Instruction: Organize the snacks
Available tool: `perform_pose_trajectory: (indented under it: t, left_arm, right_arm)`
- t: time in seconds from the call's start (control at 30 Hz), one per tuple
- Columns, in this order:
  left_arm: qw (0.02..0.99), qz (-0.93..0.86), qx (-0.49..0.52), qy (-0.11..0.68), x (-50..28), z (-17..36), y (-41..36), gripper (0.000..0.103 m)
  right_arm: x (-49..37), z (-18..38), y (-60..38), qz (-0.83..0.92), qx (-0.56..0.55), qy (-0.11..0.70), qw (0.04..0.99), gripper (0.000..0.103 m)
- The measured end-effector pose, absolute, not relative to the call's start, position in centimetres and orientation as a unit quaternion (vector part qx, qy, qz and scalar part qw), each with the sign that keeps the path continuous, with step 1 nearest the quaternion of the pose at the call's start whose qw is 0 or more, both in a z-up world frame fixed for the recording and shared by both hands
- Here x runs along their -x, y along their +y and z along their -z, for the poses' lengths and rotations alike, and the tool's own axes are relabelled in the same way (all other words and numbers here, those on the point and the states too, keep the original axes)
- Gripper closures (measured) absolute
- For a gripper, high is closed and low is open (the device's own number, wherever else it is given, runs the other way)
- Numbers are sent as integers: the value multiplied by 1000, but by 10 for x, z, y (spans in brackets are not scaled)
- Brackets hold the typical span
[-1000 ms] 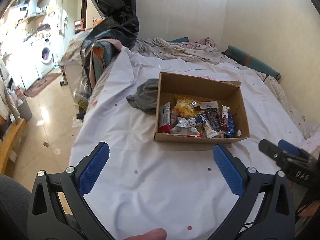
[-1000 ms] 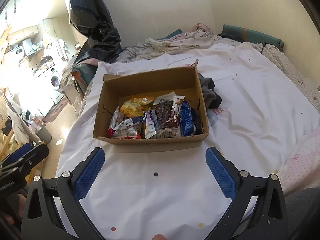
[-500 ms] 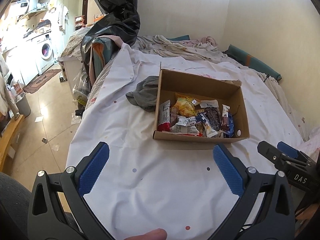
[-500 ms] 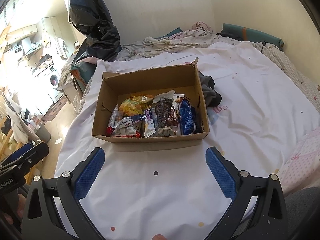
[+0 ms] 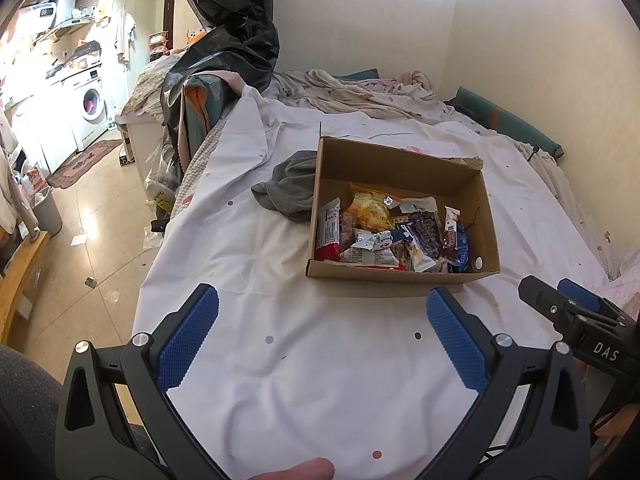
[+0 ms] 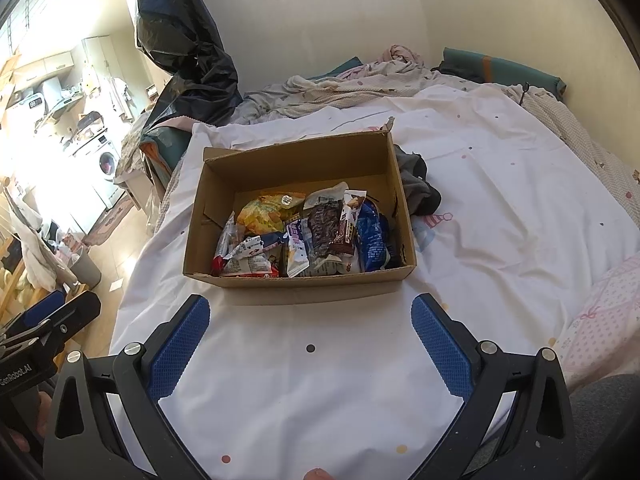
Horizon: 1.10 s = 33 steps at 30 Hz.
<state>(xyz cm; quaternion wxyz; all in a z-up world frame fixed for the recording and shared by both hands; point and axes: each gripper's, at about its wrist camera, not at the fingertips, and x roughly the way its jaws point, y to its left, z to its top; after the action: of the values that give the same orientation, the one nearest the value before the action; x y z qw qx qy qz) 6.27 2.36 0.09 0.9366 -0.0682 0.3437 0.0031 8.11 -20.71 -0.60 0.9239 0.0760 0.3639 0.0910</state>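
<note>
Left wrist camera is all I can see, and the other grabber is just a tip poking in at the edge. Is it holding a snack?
Observer: No. In the right wrist view the right gripper is wide open, with nothing between its blue pads. It is short of the cardboard box.
Operator: Is anything hiding outside the box wall on the blue packet's side?
Observer: Yes. A dark grey cloth lies bunched on the sheet just outside that wall, the one the blue packet lies along.
</note>
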Motion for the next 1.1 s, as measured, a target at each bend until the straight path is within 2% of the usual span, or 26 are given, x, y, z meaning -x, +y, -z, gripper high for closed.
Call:
perform_pose_trajectory:
  t: [1.1]
  left_arm:
    - [934,-3,67,350,-61,5,28,0]
  right_arm:
    - [-79,6,-206,-93,-77,364,924,0]
